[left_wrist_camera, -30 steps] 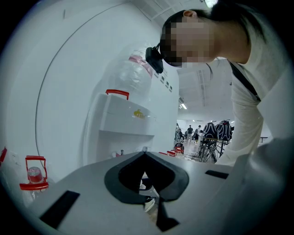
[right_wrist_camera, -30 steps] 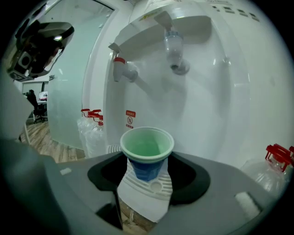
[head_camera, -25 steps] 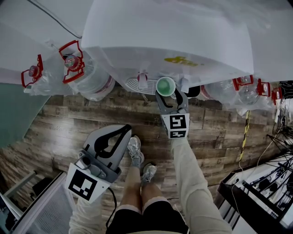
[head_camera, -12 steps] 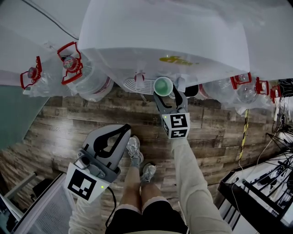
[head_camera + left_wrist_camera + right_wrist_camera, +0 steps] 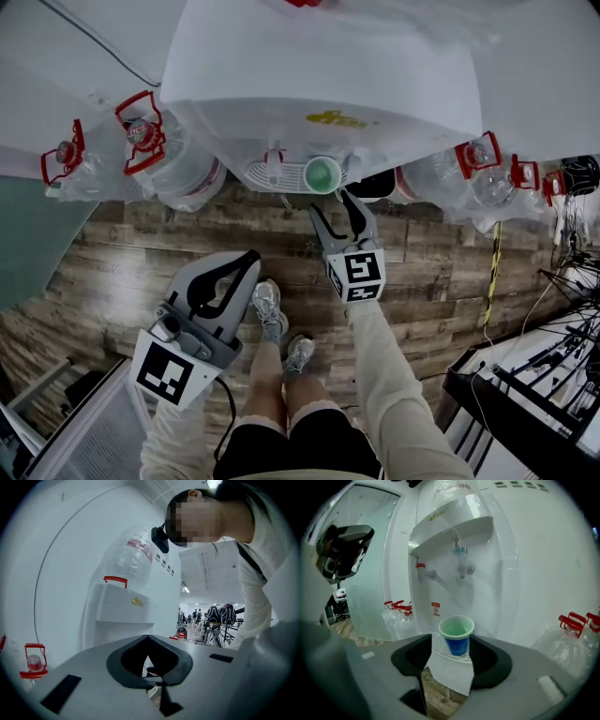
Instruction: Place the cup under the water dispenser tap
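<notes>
the cup stands upright on the drip tray of the water dispenser, mouth up, its long axis vertical. in the right gripper view it sits roughly below the blue tap, with the red tap off to its left. green inside, blue outside, it looks empty

the right gripper is by far the nearer tool. the cup lies straight ahead of it, just beyond the fingertips, on the line that runs out between the two jaws. those jaws stand wide and have just been closing a little, with nothing between the pads; the cup is in front of them and apart, touching neither

the left gripper hangs low and well back from the dispenser over the wooden floor, its jaws together on nothing. it has no part in what comes

to my eye the placing looks done, so the coming move is likely only to clear the right gripper. since the cup sits dead ahead on the jaws' own centre line, a pull straight back along that line should keep both pads off it. a swing to either side would carry one jaw toward the cup's wall, and so light a cup would probably tip or slide from under the tap
</notes>
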The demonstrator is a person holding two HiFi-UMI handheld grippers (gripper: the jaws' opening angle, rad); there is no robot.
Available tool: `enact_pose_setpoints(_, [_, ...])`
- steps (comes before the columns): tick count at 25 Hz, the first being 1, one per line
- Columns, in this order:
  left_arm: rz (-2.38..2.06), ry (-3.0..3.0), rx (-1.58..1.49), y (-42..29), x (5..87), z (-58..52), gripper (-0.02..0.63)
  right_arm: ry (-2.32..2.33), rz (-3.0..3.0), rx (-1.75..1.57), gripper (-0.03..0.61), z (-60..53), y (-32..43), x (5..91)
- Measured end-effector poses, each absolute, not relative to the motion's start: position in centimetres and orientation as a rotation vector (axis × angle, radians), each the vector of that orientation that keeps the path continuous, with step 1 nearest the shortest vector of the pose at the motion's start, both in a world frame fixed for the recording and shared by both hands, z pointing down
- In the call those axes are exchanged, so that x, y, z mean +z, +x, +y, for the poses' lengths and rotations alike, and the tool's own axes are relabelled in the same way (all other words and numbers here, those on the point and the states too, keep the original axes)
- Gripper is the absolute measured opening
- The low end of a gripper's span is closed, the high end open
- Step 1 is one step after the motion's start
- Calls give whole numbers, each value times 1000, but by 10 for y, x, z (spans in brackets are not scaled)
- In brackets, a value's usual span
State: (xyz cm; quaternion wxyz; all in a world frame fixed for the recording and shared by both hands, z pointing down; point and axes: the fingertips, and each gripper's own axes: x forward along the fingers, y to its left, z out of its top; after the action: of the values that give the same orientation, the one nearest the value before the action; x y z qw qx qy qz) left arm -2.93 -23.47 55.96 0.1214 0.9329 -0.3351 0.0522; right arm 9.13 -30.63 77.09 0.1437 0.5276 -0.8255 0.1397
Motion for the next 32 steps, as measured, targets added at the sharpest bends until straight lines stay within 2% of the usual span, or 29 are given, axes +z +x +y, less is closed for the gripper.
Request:
enact_pose_setpoints(5, [-994,2738,130,-27,539,-227,6,1599,-2372,343,62,-288,102,732])
enact_pose_setpoints(7, [-1006,2744,115,-26,528,-224,6,1619,-2376,326,15,-281,104,715])
enact_pose_setpoints(32, [-1093,2883,123,-19,364,-158,6,1703,-2491,231,9,-177,125,457])
